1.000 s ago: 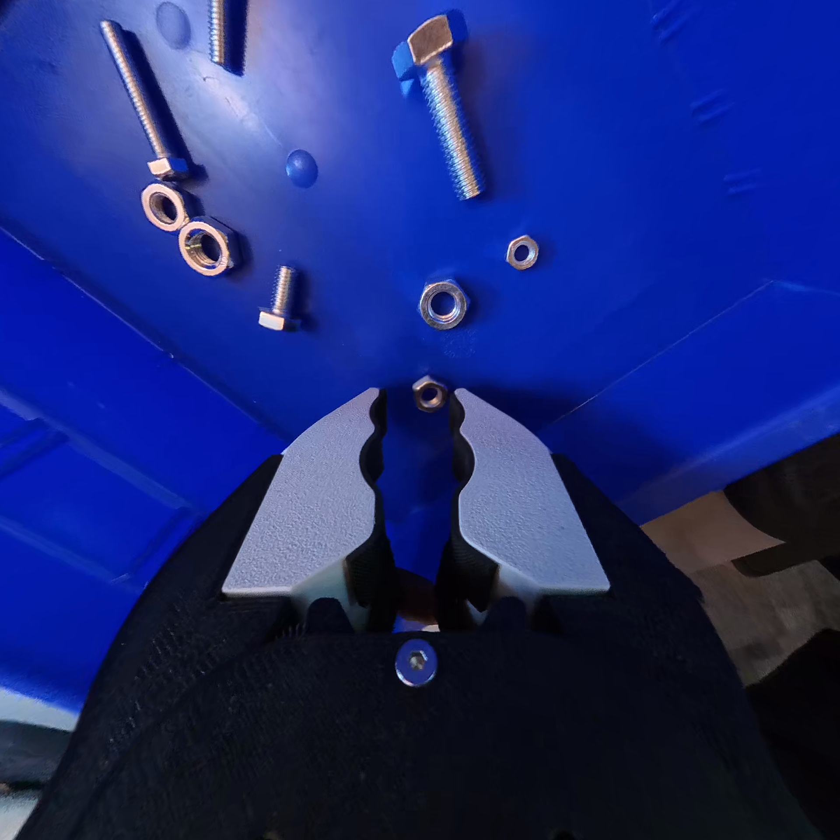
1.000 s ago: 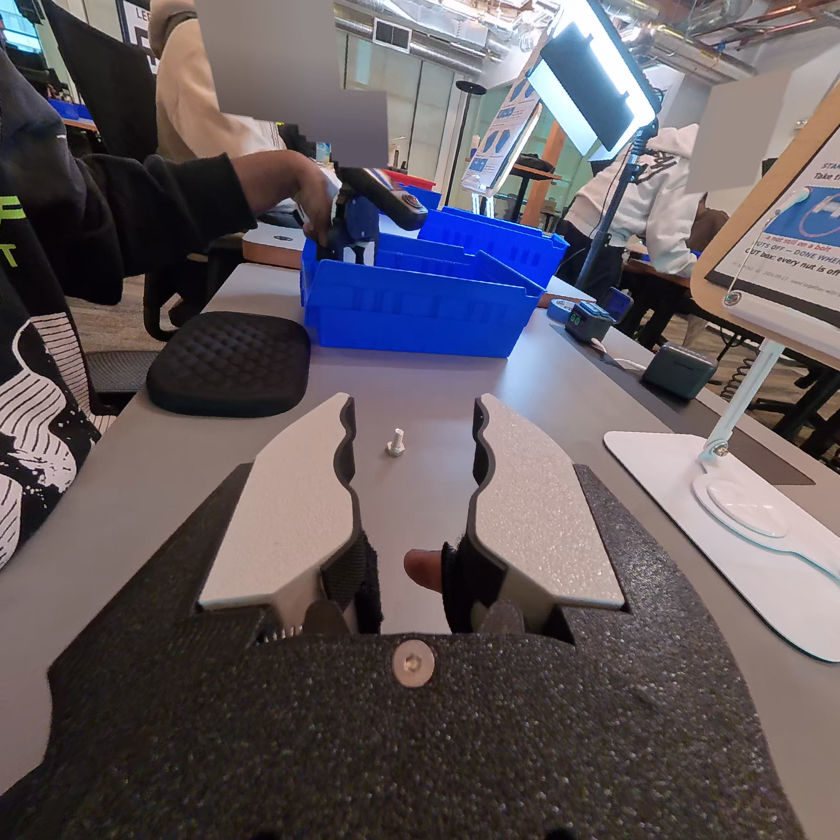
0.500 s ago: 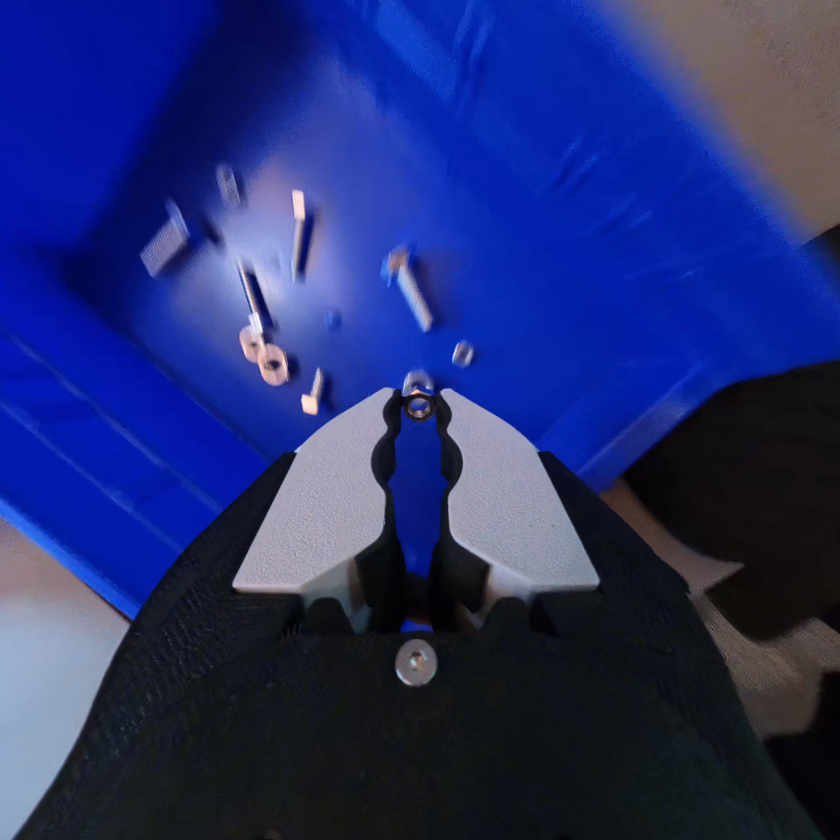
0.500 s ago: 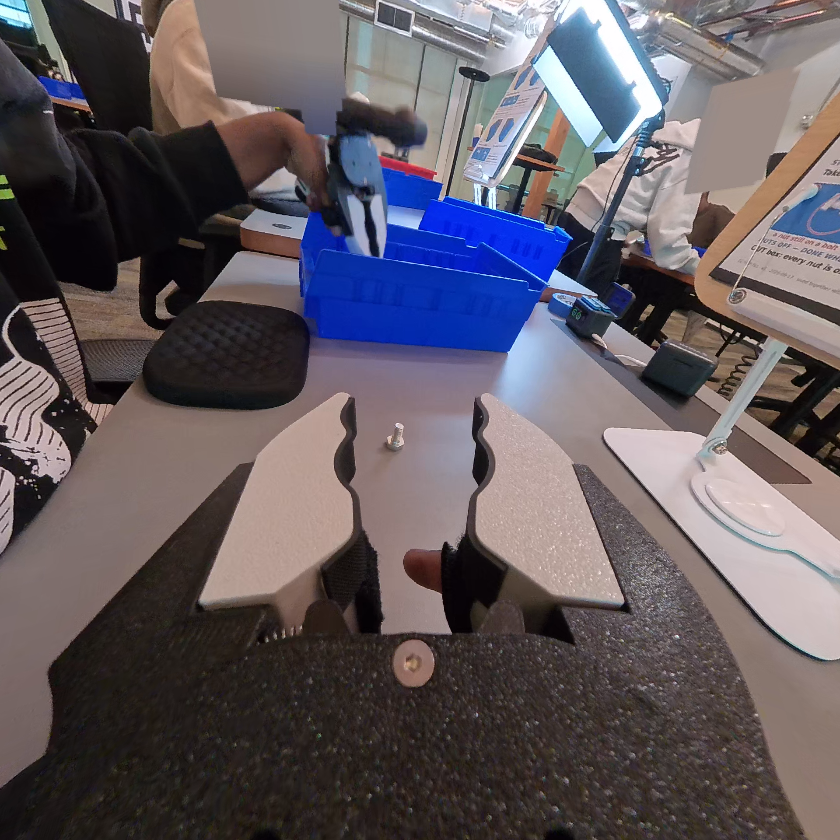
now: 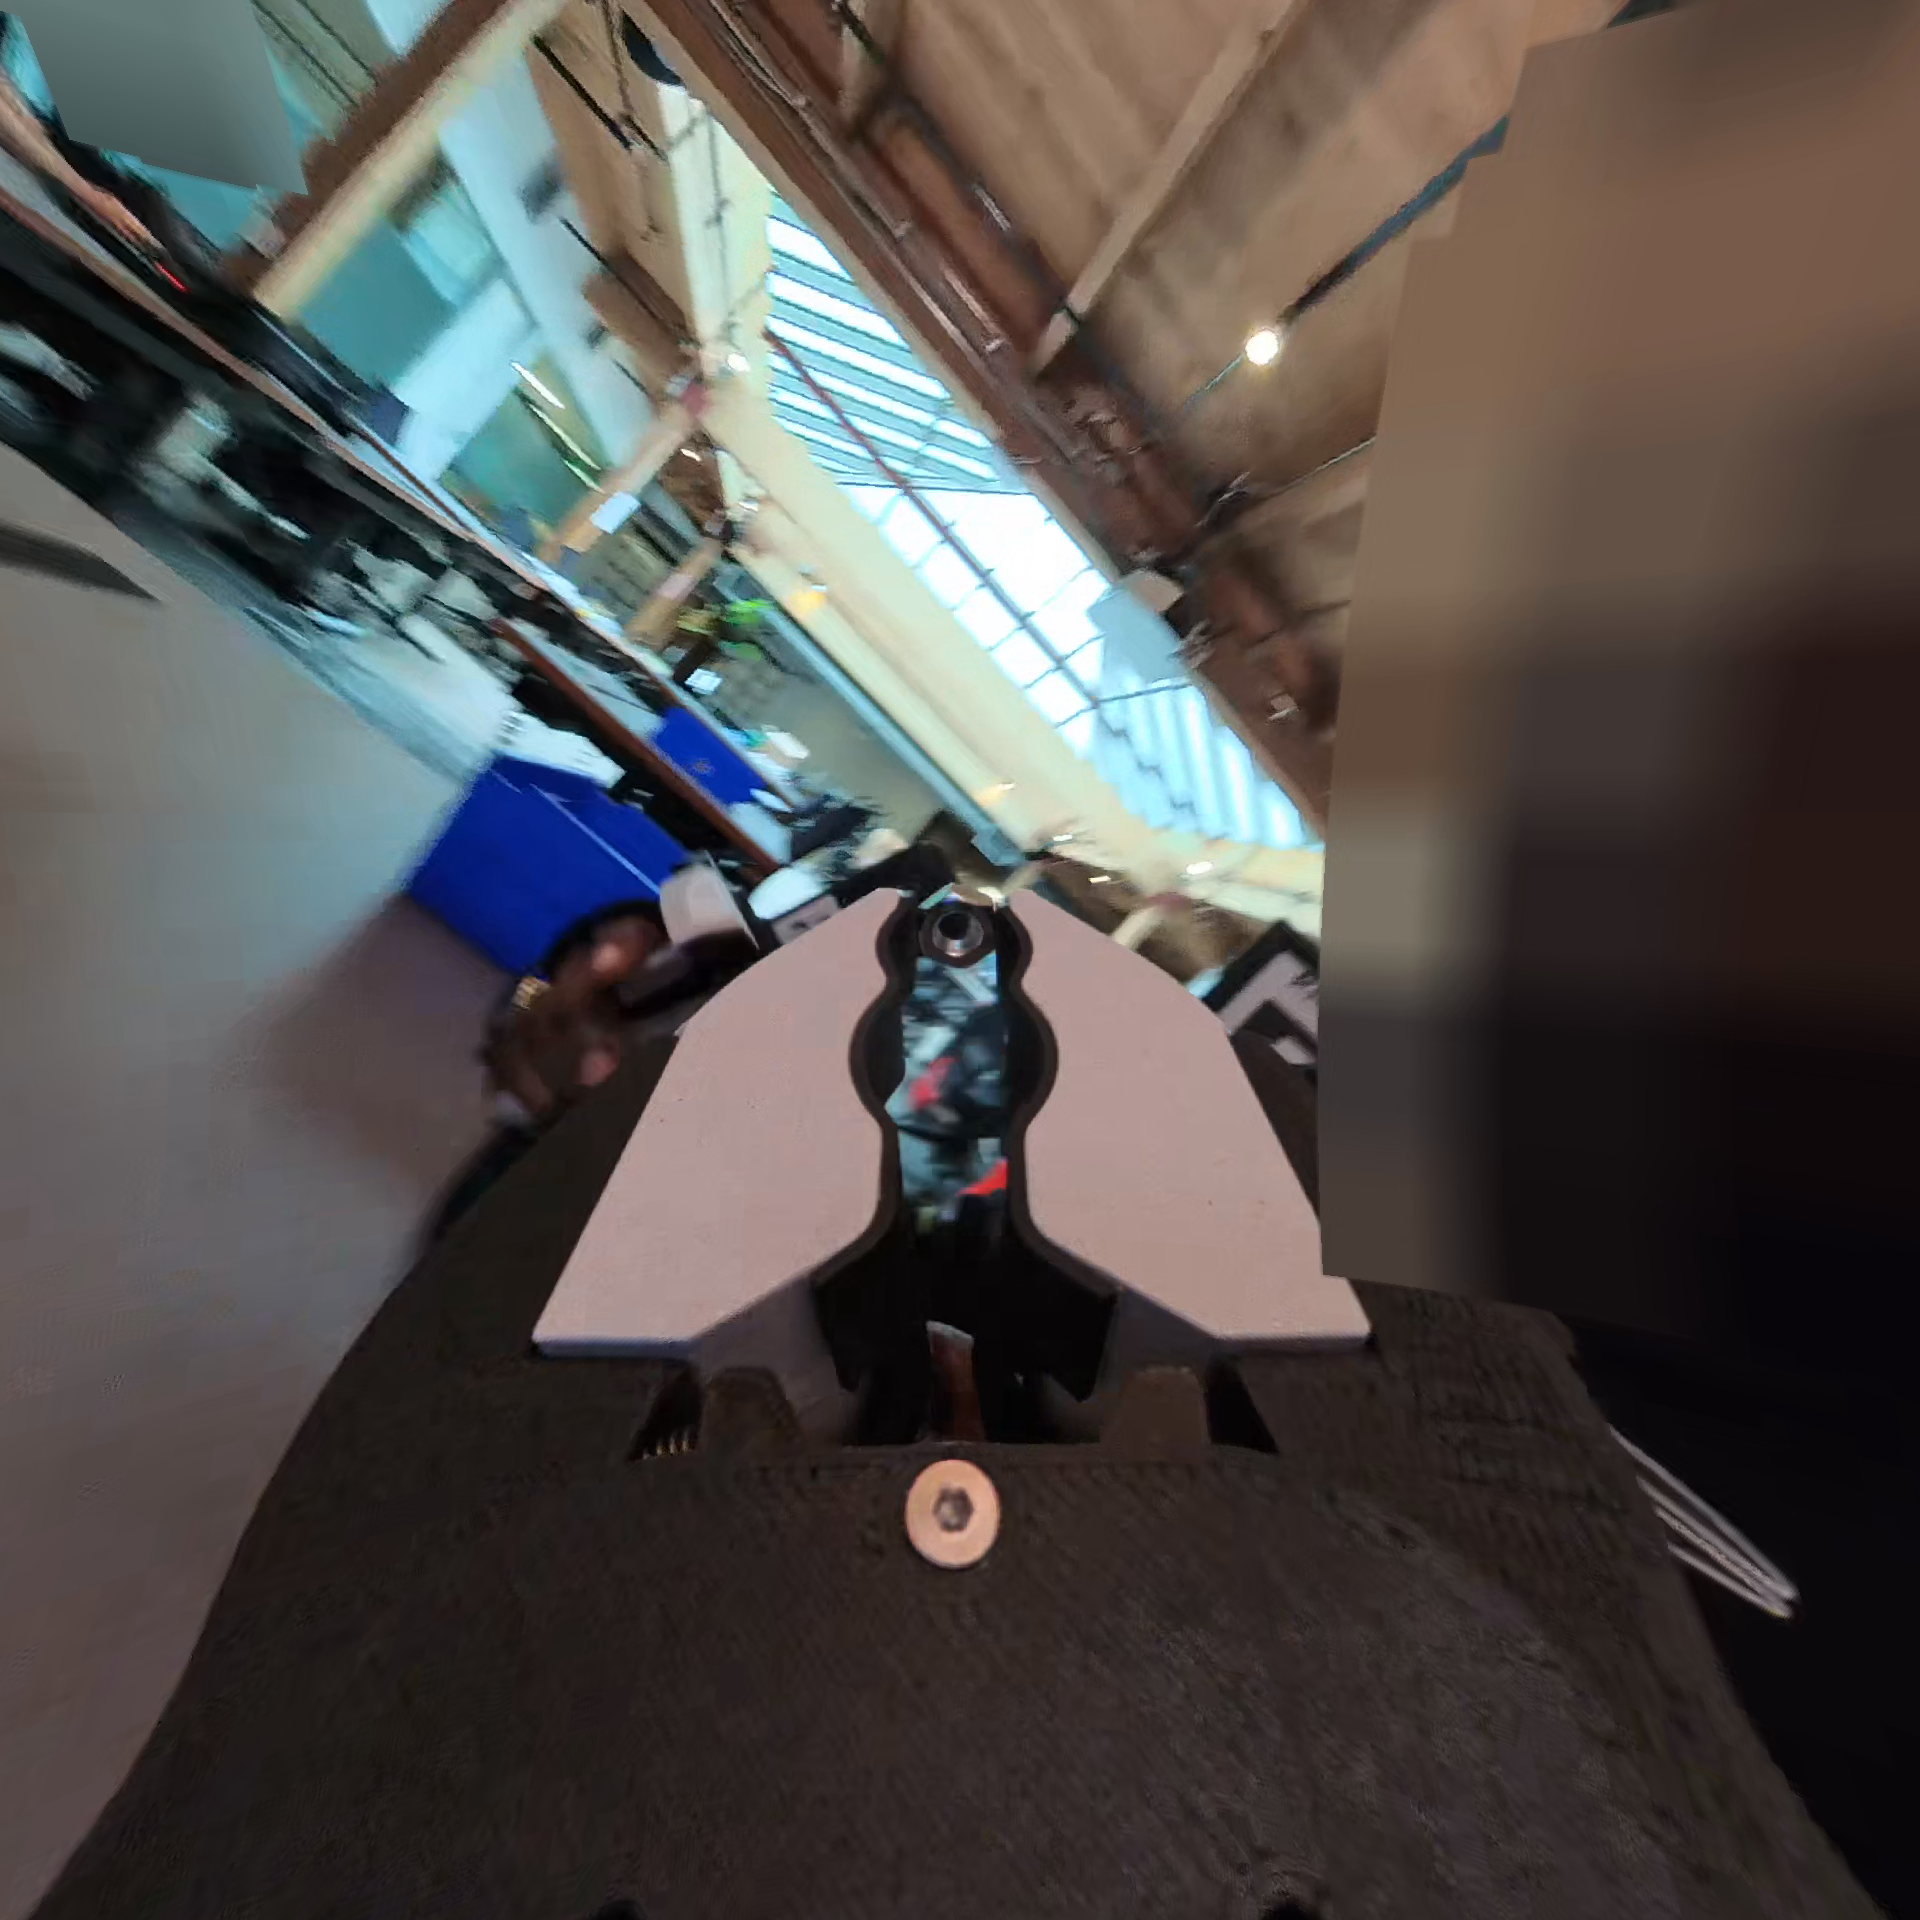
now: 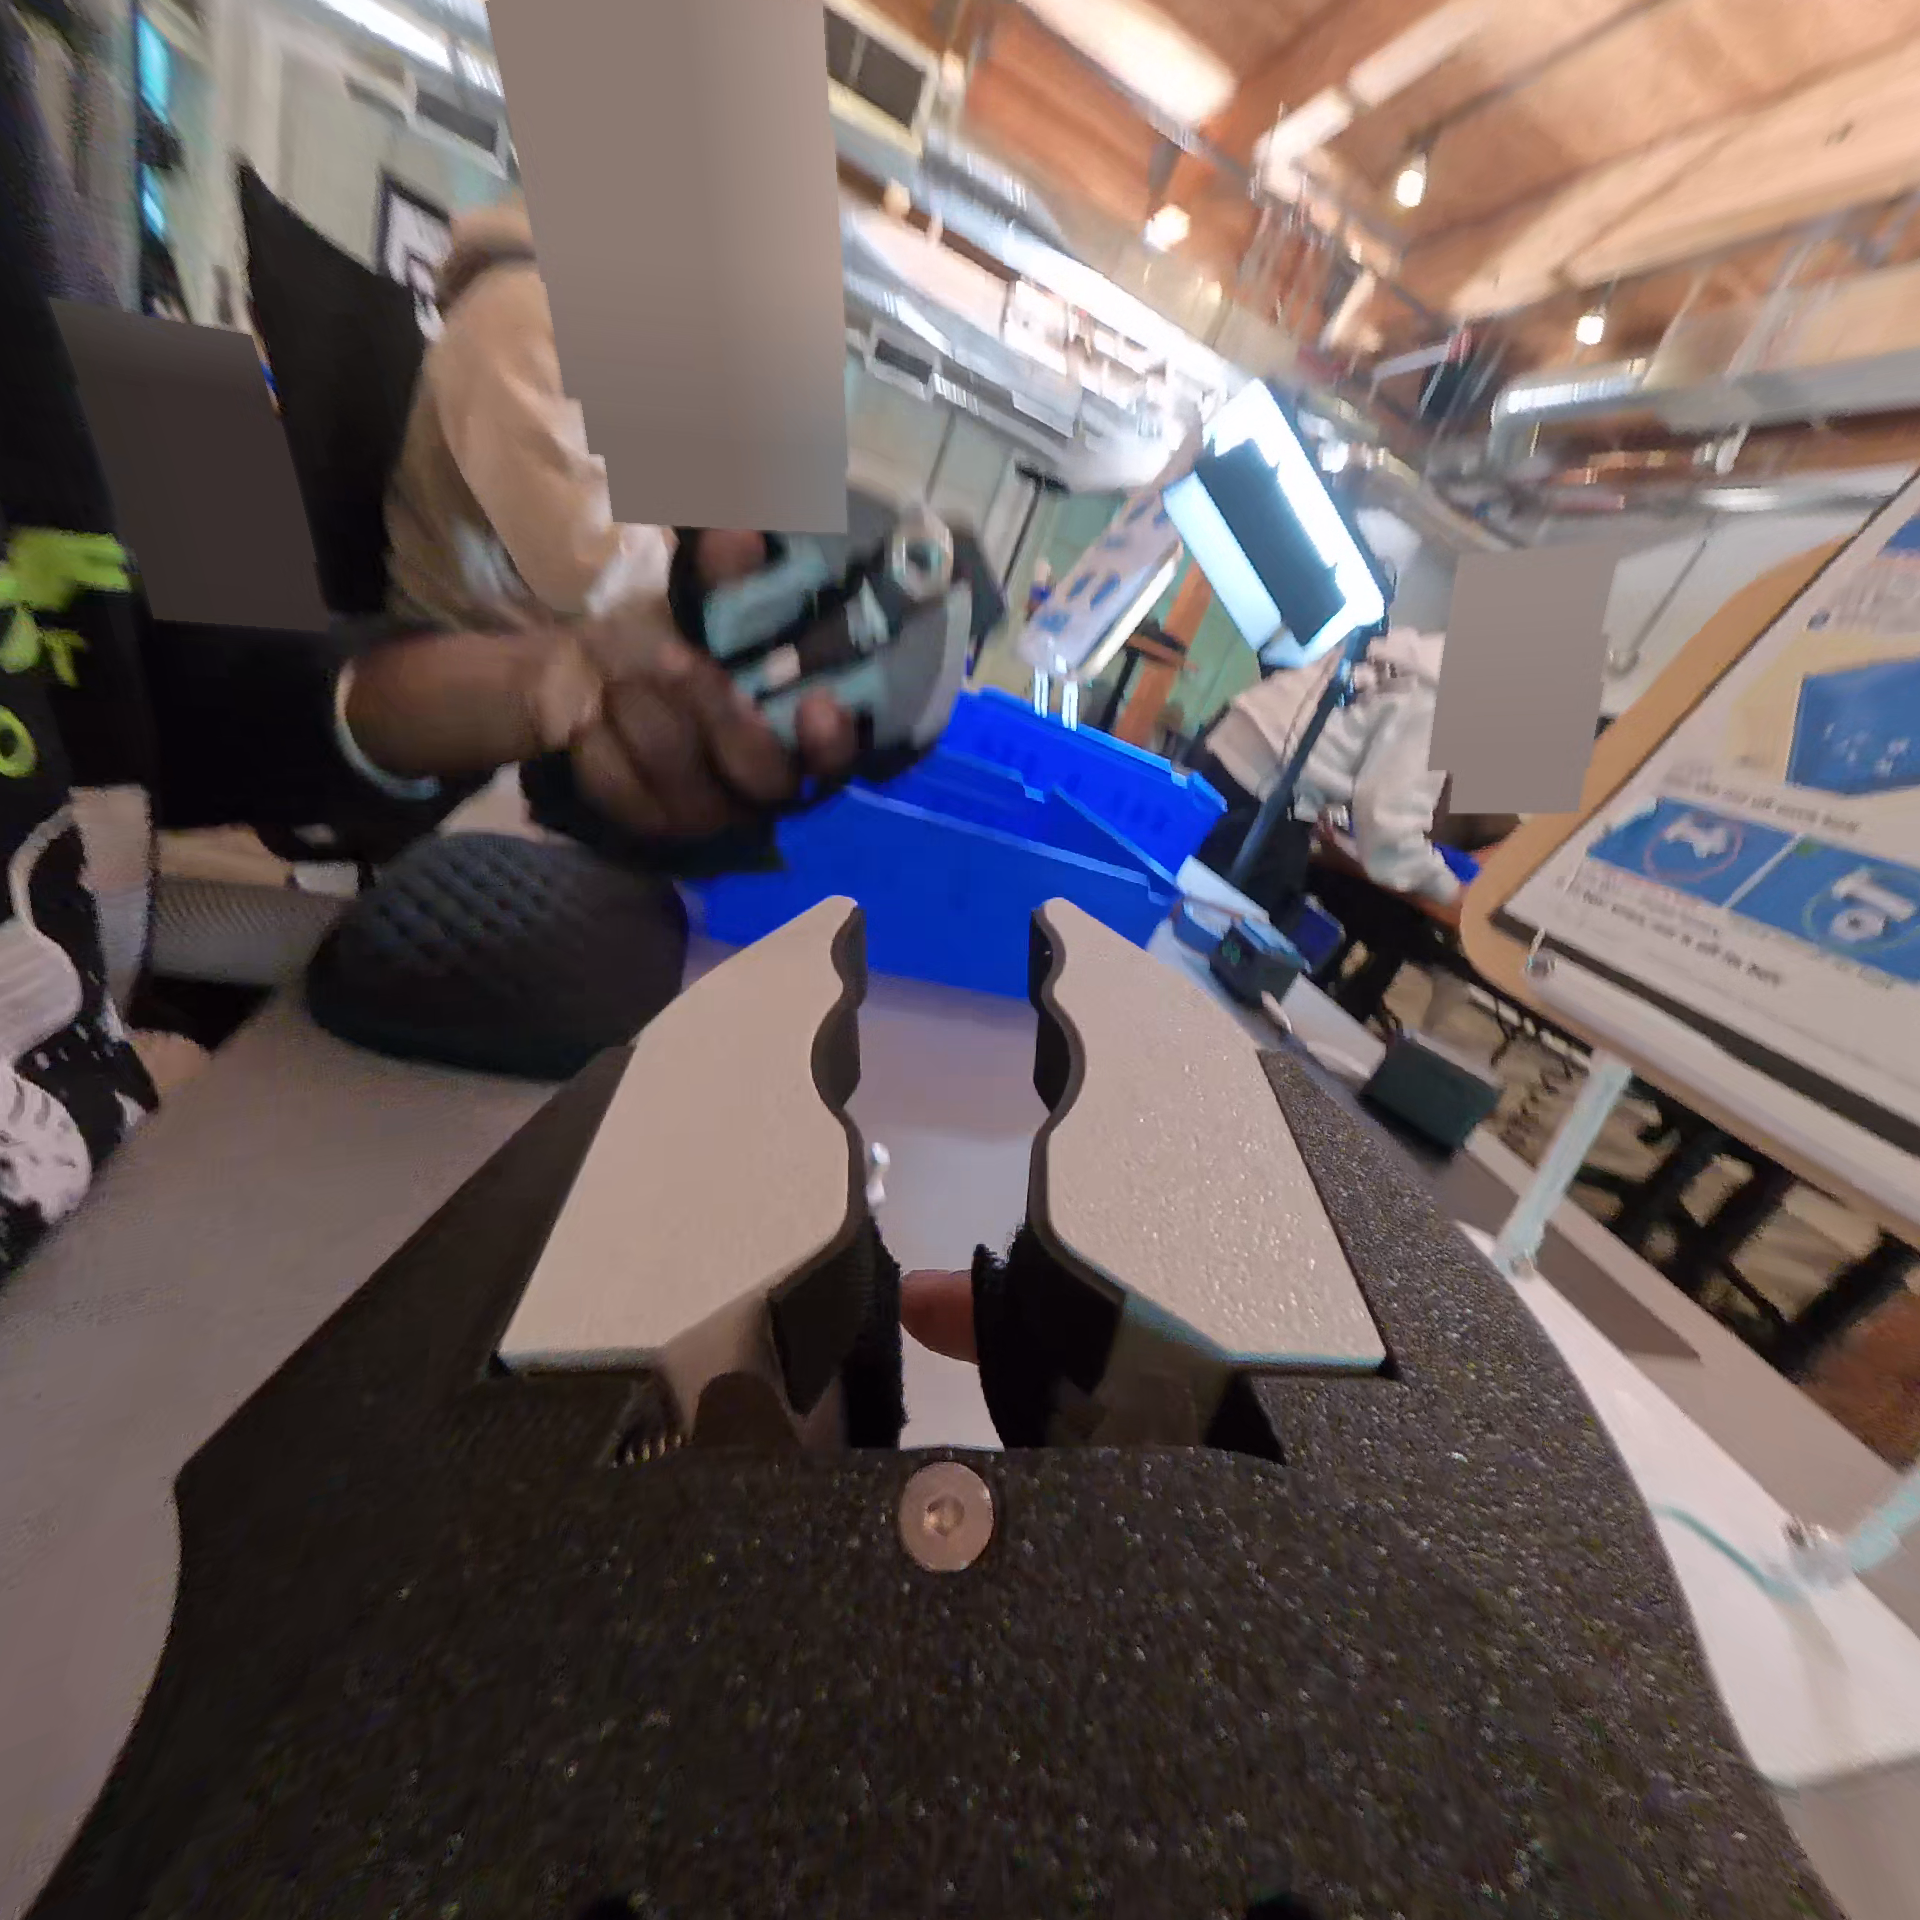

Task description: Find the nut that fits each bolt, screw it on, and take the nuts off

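One small nut (image 5: 957, 932) pinching at left tool (image 5: 956, 935) tips: light, hard, slippery. Right tool (image 6: 948, 1023) gaping empty over bolt (image 6: 878, 1166) on worktop (image 6: 260, 1195).

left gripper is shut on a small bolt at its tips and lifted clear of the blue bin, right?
Not a bolt: the left wrist view shows the left gripper shut on a small nut at its tips. It is clear of the blue bin.

Bright daylight from tall windows (image 5: 997, 582) and a white rectangular lamp panel (image 6: 1273, 540); backgrounds motion-blurred, edges fisheye-bent.
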`<state>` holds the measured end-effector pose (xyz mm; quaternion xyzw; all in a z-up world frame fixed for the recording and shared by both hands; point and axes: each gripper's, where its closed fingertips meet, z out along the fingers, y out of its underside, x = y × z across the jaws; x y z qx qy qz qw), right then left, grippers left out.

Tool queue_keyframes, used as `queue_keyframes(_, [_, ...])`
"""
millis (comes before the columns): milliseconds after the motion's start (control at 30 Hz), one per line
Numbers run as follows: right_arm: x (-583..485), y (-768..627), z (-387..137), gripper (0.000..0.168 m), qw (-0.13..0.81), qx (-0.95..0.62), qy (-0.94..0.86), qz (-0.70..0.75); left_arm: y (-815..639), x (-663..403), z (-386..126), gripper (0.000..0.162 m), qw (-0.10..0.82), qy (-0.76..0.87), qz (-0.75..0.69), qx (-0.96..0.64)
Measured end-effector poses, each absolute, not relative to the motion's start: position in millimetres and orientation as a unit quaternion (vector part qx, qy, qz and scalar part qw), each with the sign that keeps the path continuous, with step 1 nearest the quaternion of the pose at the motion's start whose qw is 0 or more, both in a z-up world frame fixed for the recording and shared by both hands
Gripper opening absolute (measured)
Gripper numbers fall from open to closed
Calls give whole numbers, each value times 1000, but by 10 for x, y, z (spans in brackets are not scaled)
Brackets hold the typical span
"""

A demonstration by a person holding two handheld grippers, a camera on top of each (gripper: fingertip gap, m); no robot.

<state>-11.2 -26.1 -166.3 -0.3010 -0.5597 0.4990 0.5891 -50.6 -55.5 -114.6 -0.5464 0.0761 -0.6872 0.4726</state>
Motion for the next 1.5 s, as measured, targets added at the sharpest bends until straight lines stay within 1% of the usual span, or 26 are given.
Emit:
queue_keyframes(133, [-42, -422, -1545, 30, 579, -264, -553, 538, -476, -149, -1425, 15, 389, 35, -750, -533])
queue_keyframes(233, [-55, -477, -1588, 30, 573, -257, -572, 527, -470, -33, -1529, 15, 361, 31, -763, -534])
queue_keyframes(600, [-93, -566, -1699, 17, 563, -247, -613, 496, -525, 44, -1672, 15, 325, 63, -755, -566])
queue_keyframes(800, [-105, -553, -1725, 16, 558, -255, -619, 491, -518, 36, -1697, 15, 326, 70, -744, -579])
queue_keyframes(833, [-105, -548, -1723, 16, 558, -256, -617, 492, -510, 30, -1699, 16, 329, 71, -741, -581])
queue_keyframes(867, [-101, -543, -1712, 16, 556, -258, -614, 497, -500, 15, -1700, 23, 336, 76, -735, -584])
queue_keyframes(900, [-95, -532, -1697, 16, 554, -262, -609, 504, -490, -5, -1716, 25, 345, 82, -723, -593])
queue_keyframes(967, [-80, -502, -1664, 16, 553, -267, -597, 516, -483, -44, -1783, 29, 367, 110, -681, -623])
queue_keyframes(1033, [-68, -440, -1645, 16, 553, -280, -586, 522, -434, -157, -1903, 33, 415, 159, -590, -674])
queue_keyframes(1100, [-45, -350, -1605, 16, 559, -295, -567, 529, -323, -406, -2050, 36, 479, 205, -431, -737])
queue_keyframes(1133, [-28, -305, -1575, 16, 560, -302, -555, 536, -261, -569, -2125, 41, 500, 219, -340, -766])
queue_keyframes(1200, [11, -247, -1525, 16, 559, -308, -536, 553, -157, -942, -2301, 47, 507, 222, -158, -817])
queue_keyframes(1233, [30, -235, -1500, 16, 560, -307, -528, 560, -146, -1084, -2392, 48, 496, 217, -96, -835])
queue_keyframes(1333, [52, -238, -1473, 16, 557, -304, -521, 571, -257, -1231, -2768, 48, 414, 222, -46, -882])
queue_keyframes(1433, [25, -250, -1510, 16, 555, -306, -530, 564, -338, -1183, -3013, 44, 364, 226, -85, -899])
queue_keyframes(1500, [14, -256, -1527, 16, 552, -307, -534, 561, -321, -1191, -3111, 40, 347, 235, -82, -904])
